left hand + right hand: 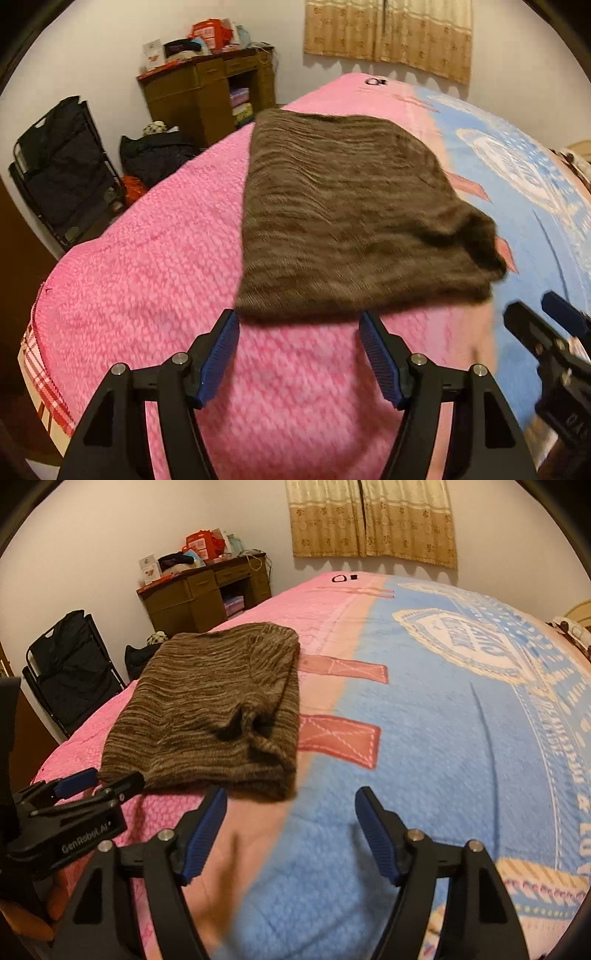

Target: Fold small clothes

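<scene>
A brown striped knit garment (351,218) lies folded into a rough rectangle on the pink part of the bed; it also shows in the right wrist view (214,709). My left gripper (299,317) is open and empty, its fingertips just short of the garment's near edge. My right gripper (290,795) is open and empty, near the garment's near right corner, over the blanket. The right gripper shows at the right edge of the left wrist view (546,314); the left gripper shows at the left of the right wrist view (99,779).
The bed carries a pink and blue blanket (424,738). Beyond its far left edge stand a wooden desk (207,92) piled with boxes, a black folding chair (62,170) and dark bags (155,155). A curtain (369,517) hangs on the back wall.
</scene>
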{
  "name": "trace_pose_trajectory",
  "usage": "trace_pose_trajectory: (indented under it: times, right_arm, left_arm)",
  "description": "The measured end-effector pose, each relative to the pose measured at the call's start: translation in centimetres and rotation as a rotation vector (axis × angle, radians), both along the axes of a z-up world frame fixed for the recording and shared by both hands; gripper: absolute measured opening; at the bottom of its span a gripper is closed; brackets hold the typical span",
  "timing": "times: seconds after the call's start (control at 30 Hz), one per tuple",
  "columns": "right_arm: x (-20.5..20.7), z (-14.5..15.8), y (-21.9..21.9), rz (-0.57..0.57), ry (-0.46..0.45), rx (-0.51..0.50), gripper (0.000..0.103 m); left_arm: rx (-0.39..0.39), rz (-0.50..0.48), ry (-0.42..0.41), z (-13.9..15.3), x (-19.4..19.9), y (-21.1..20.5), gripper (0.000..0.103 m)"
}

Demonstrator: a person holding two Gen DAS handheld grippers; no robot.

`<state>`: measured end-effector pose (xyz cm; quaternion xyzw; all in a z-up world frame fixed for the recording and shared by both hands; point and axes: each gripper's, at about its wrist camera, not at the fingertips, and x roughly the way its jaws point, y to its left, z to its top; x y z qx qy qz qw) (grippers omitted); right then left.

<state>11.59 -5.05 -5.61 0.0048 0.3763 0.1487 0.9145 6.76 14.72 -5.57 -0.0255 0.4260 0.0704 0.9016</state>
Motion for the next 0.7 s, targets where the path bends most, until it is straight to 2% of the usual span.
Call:
trace_pose_trajectory:
  times: [0.2,0.27,0.5,0.7]
  right_arm:
    - [-1.4,0.5,-0.6,-0.017,-0.002,0.03,0.082]
    - [-2.0,0.5,-0.7,-0.017,-0.002,0.033,0.085]
    - [-3.9,0.5,-1.0,-0.013,-0.01,0.014,0.086]
    - [-4.8,0.9,-1.8,-0.023,0.02,0.026,0.092]
  left_arm:
    - [0.033,-0.029,0.064,-1.2,-0.9,-1.2,0.069]
    - [0.04,-0.029,0.06,-1.2,-1.4,-1.5,0.069]
    - [0.032,-0.059,0.063,-0.8,-2.5,-2.8,0.069]
    - [-0.028,-0.06,0.117,-0.9,-4.6,-2.6,0.069]
